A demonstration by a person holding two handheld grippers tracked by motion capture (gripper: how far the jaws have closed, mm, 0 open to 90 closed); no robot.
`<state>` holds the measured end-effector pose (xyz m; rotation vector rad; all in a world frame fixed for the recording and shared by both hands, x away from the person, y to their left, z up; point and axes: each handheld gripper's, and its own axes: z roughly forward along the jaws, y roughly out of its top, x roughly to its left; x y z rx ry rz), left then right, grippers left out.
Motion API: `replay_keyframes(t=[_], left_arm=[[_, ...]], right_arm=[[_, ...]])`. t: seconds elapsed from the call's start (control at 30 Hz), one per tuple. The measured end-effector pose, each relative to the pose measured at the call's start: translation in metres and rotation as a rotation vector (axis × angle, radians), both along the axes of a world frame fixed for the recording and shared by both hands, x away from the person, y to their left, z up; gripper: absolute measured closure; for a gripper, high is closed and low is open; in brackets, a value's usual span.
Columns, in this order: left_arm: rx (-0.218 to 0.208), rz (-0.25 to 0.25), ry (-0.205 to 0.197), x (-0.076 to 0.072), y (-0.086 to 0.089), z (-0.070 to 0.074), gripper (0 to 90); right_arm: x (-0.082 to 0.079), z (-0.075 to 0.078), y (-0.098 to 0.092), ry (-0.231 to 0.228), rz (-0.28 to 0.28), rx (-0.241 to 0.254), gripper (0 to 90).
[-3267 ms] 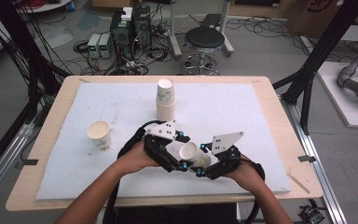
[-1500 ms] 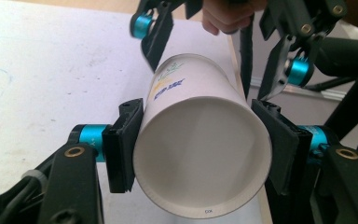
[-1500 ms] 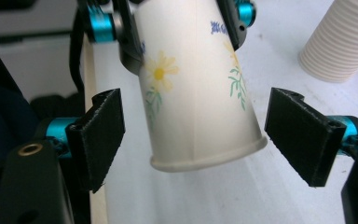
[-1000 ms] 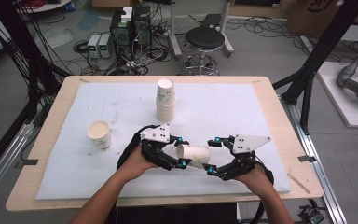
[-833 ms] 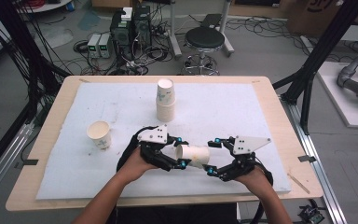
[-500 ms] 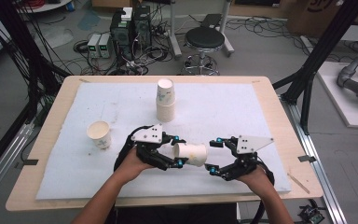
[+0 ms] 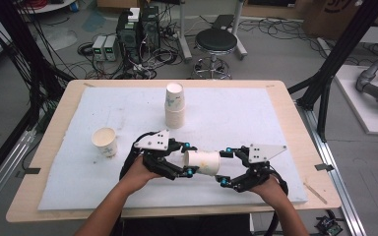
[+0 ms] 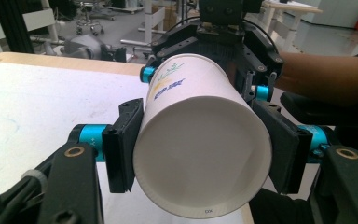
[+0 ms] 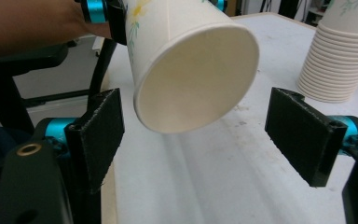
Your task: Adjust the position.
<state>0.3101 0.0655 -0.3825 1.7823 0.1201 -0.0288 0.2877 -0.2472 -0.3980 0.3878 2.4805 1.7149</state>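
A white paper cup [image 7: 203,162] with a printed logo lies sideways in the air above the mat, between my two grippers. My left gripper [image 7: 189,159] is shut on the paper cup [image 8: 200,154] near its base, one pad on each side, and the closed base faces that camera. My right gripper [image 7: 225,166] stands open at the cup's mouth end. In the right gripper view the cup's open mouth [image 9: 191,70] hangs above and between the wide-apart pads [image 9: 303,135] without touching them, with the gripper's midpoint [image 9: 200,126] just below the rim.
A tall stack of paper cups [image 7: 175,105] stands upside down at the mat's far middle, also close by at the right [image 9: 340,60]. One cup [image 7: 104,141] stands upright at the left. A white mat [image 7: 256,113] covers the wooden table [image 7: 295,123].
Since 3.3 s ago my right gripper has drawn back to the right, away from the cup, which stays in my left gripper. Over the last second my left hand turned slightly.
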Motion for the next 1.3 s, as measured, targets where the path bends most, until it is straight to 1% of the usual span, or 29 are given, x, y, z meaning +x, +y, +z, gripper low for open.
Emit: replay_keyframes(t=[0.03, 0.07, 0.1, 0.13, 0.3, 0.33, 0.4, 0.43, 0.47, 0.57, 0.6, 0.63, 0.67, 0.77, 0.8, 0.87, 0.93, 1.0, 1.03, 1.07, 1.1, 1.13, 1.17, 1.2, 1.23, 1.27, 1.3], left_arm=[[0.000, 0.000, 0.000, 0.000, 0.000, 0.000, 37.1], [-0.004, -0.013, 0.003, -0.001, -0.001, 0.000, 37.1], [-0.004, -0.013, 0.003, -0.001, -0.001, 0.000, 37.1], [-0.005, -0.024, 0.004, -0.001, -0.002, -0.001, 37.1], [-0.018, -0.052, 0.011, -0.002, -0.004, -0.001, 37.1], [-0.017, -0.054, 0.012, -0.002, -0.005, -0.002, 37.1], [-0.024, -0.057, 0.016, -0.003, -0.006, -0.002, 37.1], [-0.023, -0.059, 0.011, -0.003, -0.006, -0.002, 37.1], [-0.024, -0.059, 0.012, -0.003, -0.006, -0.002, 37.1], [-0.029, -0.059, 0.012, -0.003, -0.007, -0.003, 37.1], [-0.032, -0.057, 0.015, -0.003, -0.007, -0.003, 37.1], [-0.034, -0.056, 0.013, -0.003, -0.007, -0.004, 37.1], [-0.043, -0.057, 0.015, -0.003, -0.007, -0.003, 37.1], [-0.050, -0.057, 0.013, -0.002, -0.007, -0.004, 37.1], [-0.056, -0.055, 0.014, -0.002, -0.007, -0.004, 37.1], [-0.063, -0.052, 0.020, -0.002, -0.007, -0.004, 37.1], [-0.063, -0.052, 0.021, -0.002, -0.007, -0.007, 37.0], [-0.046, -0.045, 0.030, -0.002, -0.006, -0.009, 36.6], [-0.046, -0.045, 0.030, -0.002, -0.006, -0.009, 35.1], [-0.012, -0.006, 0.033, -0.002, -0.007, -0.010, 27.3], [-0.012, -0.006, 0.033, -0.002, -0.007, -0.010, 20.7], [0.003, 0.021, 0.050, -0.002, -0.007, -0.010, 20.7], [0.035, 0.035, 0.056, -0.001, -0.005, -0.009, 14.7], [0.057, 0.037, 0.054, -0.001, -0.005, -0.008, 14.7], [0.070, 0.039, 0.051, -0.002, -0.005, -0.007, 14.7], [0.095, 0.036, 0.035, -0.002, -0.004, -0.006, 14.7], [0.095, 0.036, 0.035, -0.002, -0.004, -0.006, 14.7]], right_arm=[[0.000, 0.000, 0.000, 0.000, 0.000, 0.000, 20.1], [0.000, 0.000, 0.002, 0.003, 0.016, 0.008, 20.1], [0.000, 0.000, 0.002, 0.003, 0.021, 0.015, 20.1], [0.000, 0.000, 0.003, 0.003, 0.028, 0.019, 20.1], [0.000, -0.001, 0.004, 0.007, 0.047, 0.040, 20.3], [0.000, -0.002, 0.004, 0.014, 0.052, 0.048, 20.6], [0.001, -0.003, 0.004, 0.012, 0.062, 0.054, 20.8], [0.001, -0.003, 0.004, 0.012, 0.065, 0.054, 20.8], [0.001, -0.004, 0.004, 0.017, 0.068, 0.057, 20.9], [0.002, -0.005, 0.004, 0.011, 0.075, 0.068, 21.6], [0.002, -0.005, 0.004, 0.015, 0.080, 0.075, 23.6], [0.002, -0.006, 0.003, 0.009, 0.089, 0.082, 26.9], [0.002, -0.006, 0.002, 0.007, 0.090, 0.086, 27.4], [0.002, -0.006, 0.001, 0.001, 0.094, 0.100, 29.4], [0.002, -0.005, 0.000, -0.002, 0.093, 0.116, 32.0], [0.002, -0.005, -0.001, -0.003, 0.092, 0.118, 32.9], [0.001, -0.005, -0.001, -0.006, 0.087, 0.112, 34.3], [0.002, -0.005, -0.001, 0.003, 0.087, 0.101, 34.6], [0.002, -0.004, -0.001, 0.005, 0.088, 0.094, 34.7], [0.002, -0.003, -0.002, 0.018, 0.090, 0.086, 35.0], [0.002, -0.003, -0.002, 0.018, 0.090, 0.086, 35.0], [0.002, -0.002, -0.002, 0.021, 0.089, 0.083, 35.0], [0.002, 0.002, -0.002, 0.031, 0.083, 0.044, 35.0], [0.002, 0.003, -0.002, 0.043, 0.083, 0.031, 35.0], [0.003, 0.005, -0.002, 0.045, 0.079, 0.017, 34.9], [0.003, 0.007, -0.002, 0.048, 0.069, 0.004, 34.9], [0.003, 0.009, -0.002, 0.052, 0.067, -0.008, 34.9]])
